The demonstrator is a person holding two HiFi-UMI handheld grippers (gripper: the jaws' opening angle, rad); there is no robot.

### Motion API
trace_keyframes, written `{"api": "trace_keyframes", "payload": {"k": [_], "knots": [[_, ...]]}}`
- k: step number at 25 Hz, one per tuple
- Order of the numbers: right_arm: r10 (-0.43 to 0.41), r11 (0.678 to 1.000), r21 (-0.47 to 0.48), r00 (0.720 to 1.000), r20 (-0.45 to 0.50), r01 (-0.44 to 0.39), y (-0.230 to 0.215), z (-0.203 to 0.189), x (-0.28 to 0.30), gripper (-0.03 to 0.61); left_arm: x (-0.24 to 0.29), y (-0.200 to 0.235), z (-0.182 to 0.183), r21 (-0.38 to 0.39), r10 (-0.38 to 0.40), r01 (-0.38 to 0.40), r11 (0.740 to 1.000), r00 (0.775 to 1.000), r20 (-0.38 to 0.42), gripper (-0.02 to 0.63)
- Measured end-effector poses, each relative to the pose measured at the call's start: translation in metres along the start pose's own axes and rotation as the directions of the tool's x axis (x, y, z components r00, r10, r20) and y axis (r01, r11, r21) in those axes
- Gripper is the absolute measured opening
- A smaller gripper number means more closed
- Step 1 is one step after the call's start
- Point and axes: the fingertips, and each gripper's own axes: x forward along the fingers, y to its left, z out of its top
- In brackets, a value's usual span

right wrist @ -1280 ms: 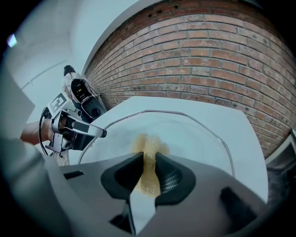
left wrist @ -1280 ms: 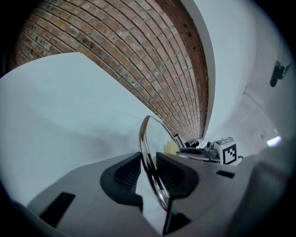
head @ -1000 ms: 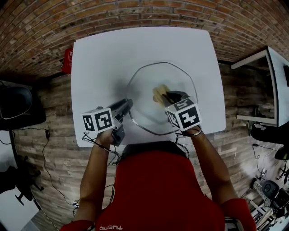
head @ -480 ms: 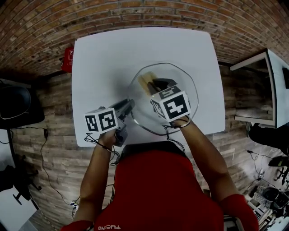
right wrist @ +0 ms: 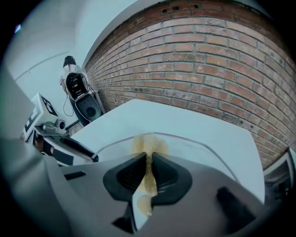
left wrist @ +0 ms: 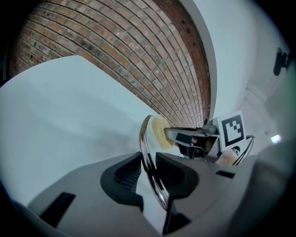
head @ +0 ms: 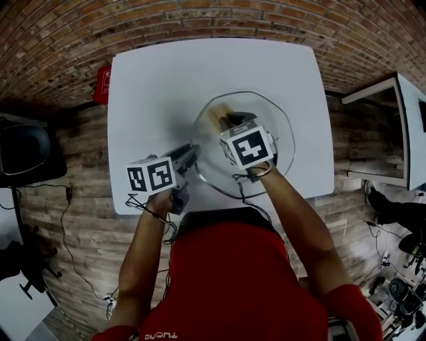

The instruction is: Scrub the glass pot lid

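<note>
Head view: over a white table (head: 166, 80), left gripper's (head: 192, 155) fingers (left wrist: 124, 177) pinch the glass lid's (head: 278, 143) rim, right gripper's (head: 230, 120) a yellow sponge (head: 215, 118).

White table (head: 153, 86), square, rounded corners, bare over far and left parts. Brick wall (head: 200, 16) behind far edge. Wood-plank floor (head: 86, 220) around table. Red box-like object (head: 100, 81) low against wall, just beside table's far-left corner. Dark bulky shape (head: 23, 150) at left, possibly chair. Thin black cable (head: 66, 200) trailing across floor. Second white desk (head: 406, 126) at right, well apart.
</note>
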Motion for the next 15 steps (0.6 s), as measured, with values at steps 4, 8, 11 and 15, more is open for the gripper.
{"api": "trace_keyframes", "payload": {"k": [4,8,11,15], "knots": [[-0.095,0.994,0.043,0.995,-0.025,0.096,-0.043,-0.016,-0.013,0.052,0.000,0.000,0.000,0.001,0.001,-0.001,1.000,1.000,-0.007,0.107],[-0.184,0.975,0.116,0.982,-0.049,0.189,-0.092,-0.038,-0.034,0.052,0.000,0.000,0.000,-0.001,0.000,0.000,1.000,1.000,-0.007,0.107],[-0.216,0.964,0.147,0.975,-0.060,0.223,-0.111,-0.049,-0.045,0.053,0.001,-0.001,0.001,-0.005,0.000,0.000,1.000,1.000,-0.005,0.107],[-0.210,0.966,0.146,0.976,-0.052,0.215,-0.106,-0.051,-0.051,0.052,0.003,-0.001,0.002,0.000,0.007,-0.007,1.000,1.000,-0.009,0.104]]}}
